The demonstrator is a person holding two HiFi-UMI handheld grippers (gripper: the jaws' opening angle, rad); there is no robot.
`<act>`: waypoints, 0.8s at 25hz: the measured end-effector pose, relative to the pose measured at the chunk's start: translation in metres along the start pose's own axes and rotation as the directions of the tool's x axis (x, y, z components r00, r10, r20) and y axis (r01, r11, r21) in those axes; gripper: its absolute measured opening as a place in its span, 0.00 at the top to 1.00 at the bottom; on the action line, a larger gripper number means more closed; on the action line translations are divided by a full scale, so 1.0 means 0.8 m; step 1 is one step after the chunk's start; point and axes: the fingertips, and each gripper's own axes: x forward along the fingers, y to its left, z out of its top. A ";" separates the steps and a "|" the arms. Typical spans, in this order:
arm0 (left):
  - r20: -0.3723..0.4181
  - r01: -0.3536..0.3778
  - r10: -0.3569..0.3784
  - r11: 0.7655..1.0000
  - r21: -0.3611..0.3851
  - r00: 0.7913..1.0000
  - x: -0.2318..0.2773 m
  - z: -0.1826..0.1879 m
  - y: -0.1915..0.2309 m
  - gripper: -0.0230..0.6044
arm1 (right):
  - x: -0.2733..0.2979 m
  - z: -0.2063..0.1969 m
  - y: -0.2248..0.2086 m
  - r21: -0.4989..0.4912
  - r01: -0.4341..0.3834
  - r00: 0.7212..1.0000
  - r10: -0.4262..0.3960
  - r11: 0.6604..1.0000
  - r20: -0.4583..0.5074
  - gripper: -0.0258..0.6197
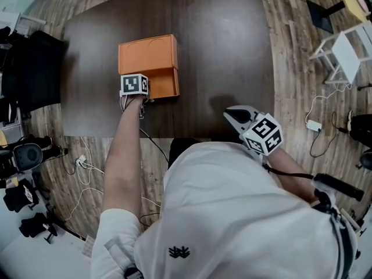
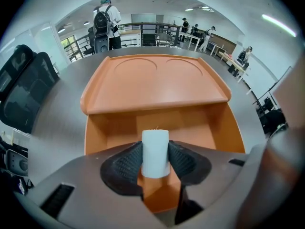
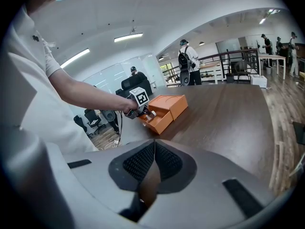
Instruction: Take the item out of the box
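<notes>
The left gripper (image 2: 155, 160) pinches a short white wax candle (image 2: 155, 149) by its sides, long axis upright, wick end up, over the pulled-out drawer (image 2: 119, 128) of the orange cardboard box (image 2: 155, 82); the head view hides the candle beneath the marker cube (image 1: 134, 85), though the left gripper view shows it plainly; the right gripper (image 3: 153, 162), jaws pressed together and empty, hovers above the dark brown table (image 3: 228, 113).

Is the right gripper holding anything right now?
No: the right gripper has its jaws shut together with nothing between them, above the bare table.
</notes>
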 end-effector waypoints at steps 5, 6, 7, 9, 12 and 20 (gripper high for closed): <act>0.003 -0.002 0.002 1.000 0.021 1.000 -0.002 0.001 -0.001 0.68 | -0.001 0.000 -0.003 -0.005 -0.004 1.000 0.004 1.000 -0.008 0.95; 0.003 -0.003 0.003 1.000 0.024 1.000 -0.002 0.001 -0.003 0.68 | -0.002 -0.001 -0.004 -0.006 -0.006 1.000 0.006 1.000 -0.011 0.95; 0.004 -0.002 0.002 1.000 0.025 1.000 -0.003 0.001 -0.005 0.68 | -0.003 -0.002 -0.005 -0.006 -0.008 1.000 0.008 1.000 -0.013 0.95; 0.009 -0.001 0.001 1.000 0.020 1.000 -0.005 0.001 -0.006 0.69 | -0.004 -0.003 -0.006 -0.008 -0.012 1.000 0.012 1.000 -0.017 0.95; 0.023 -0.004 0.003 1.000 0.014 1.000 -0.011 0.001 -0.009 0.69 | -0.006 -0.005 -0.008 -0.012 -0.019 1.000 0.019 1.000 -0.018 0.95; 0.091 0.000 0.001 1.000 -0.016 0.996 -0.033 -0.002 -0.015 0.69 | -0.004 -0.006 -0.010 -0.036 -0.061 0.998 0.060 0.998 -0.025 0.95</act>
